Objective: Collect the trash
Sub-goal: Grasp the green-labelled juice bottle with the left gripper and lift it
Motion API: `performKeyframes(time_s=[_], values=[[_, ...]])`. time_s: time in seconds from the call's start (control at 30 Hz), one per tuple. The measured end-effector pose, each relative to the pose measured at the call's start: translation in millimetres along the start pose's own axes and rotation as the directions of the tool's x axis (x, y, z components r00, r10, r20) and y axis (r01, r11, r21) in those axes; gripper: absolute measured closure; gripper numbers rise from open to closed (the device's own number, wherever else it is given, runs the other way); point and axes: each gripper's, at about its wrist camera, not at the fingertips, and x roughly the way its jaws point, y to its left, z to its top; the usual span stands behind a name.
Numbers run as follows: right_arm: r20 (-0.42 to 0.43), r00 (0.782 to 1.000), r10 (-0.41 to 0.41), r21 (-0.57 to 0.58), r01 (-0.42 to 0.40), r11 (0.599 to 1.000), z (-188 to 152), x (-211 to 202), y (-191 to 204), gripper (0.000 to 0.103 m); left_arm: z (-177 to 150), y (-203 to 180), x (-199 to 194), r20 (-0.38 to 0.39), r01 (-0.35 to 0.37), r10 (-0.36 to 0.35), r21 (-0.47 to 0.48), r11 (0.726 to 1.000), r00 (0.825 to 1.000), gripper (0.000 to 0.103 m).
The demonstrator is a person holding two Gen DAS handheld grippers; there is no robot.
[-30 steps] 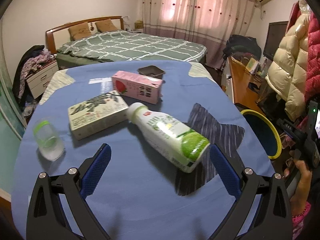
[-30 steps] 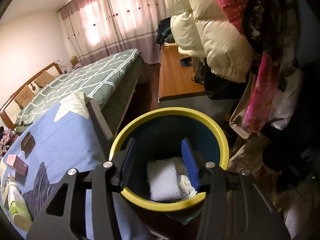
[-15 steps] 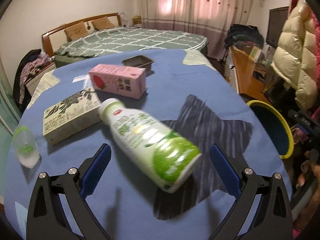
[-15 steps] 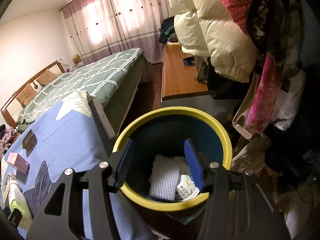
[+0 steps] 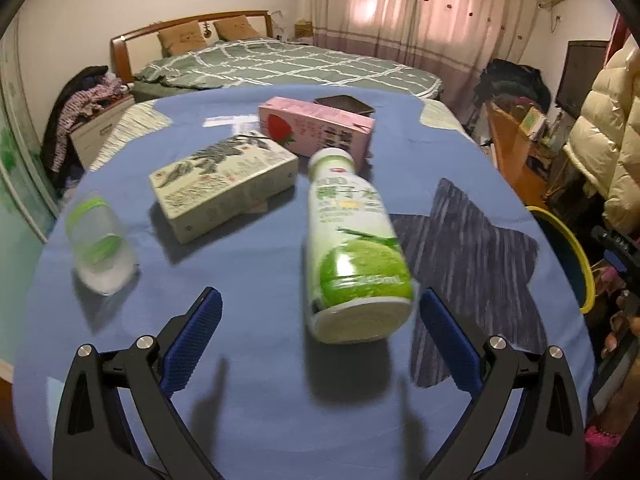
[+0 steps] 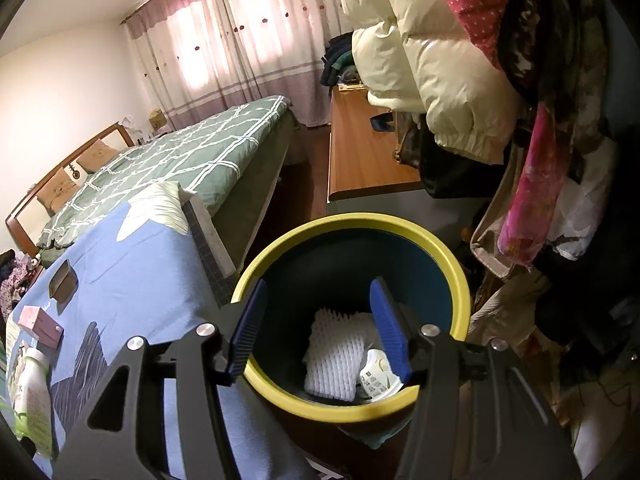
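Left gripper hangs wide open over the blue cloth, gripping nothing. Between its fingers a green-and-white bottle lies on its side, base toward the camera, cap pointing away at the pink carton.

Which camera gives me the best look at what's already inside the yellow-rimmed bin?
The right wrist view. It looks down into the bin, showing a white foam net and a small white container at the bottom, between the open right gripper jaws. The left wrist view catches only the bin's rim at its right edge; the contents are hidden.
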Motion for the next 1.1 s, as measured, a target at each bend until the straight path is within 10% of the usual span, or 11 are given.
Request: performKeyframes(time_s=[0.1, 0.33, 0.77, 1.1], values=[[-0.001, 1.0, 0.003, 0.003, -0.003, 1.0, 1.1, 0.2, 0.2, 0.05, -2.8, -12.8, 4.9, 0.009, -0.02, 0.019, 0.052, 0.998, 1.0, 0.008], [-0.01, 1.0, 0.012, 0.004, -0.011, 1.0, 2.7, 0.2, 1.0, 0.05, -3.1, -14.3, 18.1, -0.021, -0.026, 0.028, 0.068, 0.997, 0.999, 0.051], [-0.005, 1.0, 0.013, -0.001, -0.013, 1.0, 3.4, 1.5, 0.7, 0.05, 34.3, -20.1, -54.3, 0.204, -0.081, 0.043, 0.181, 0.98, 0.978, 0.052], [-0.008, 1.0, 0.017, 0.0, -0.017, 1.0, 3.8, 2.2, 0.2, 0.05, 66.7, -23.9, -45.5, 0.21, -0.084, 0.045, 0.185, 0.979, 0.977, 0.052]])
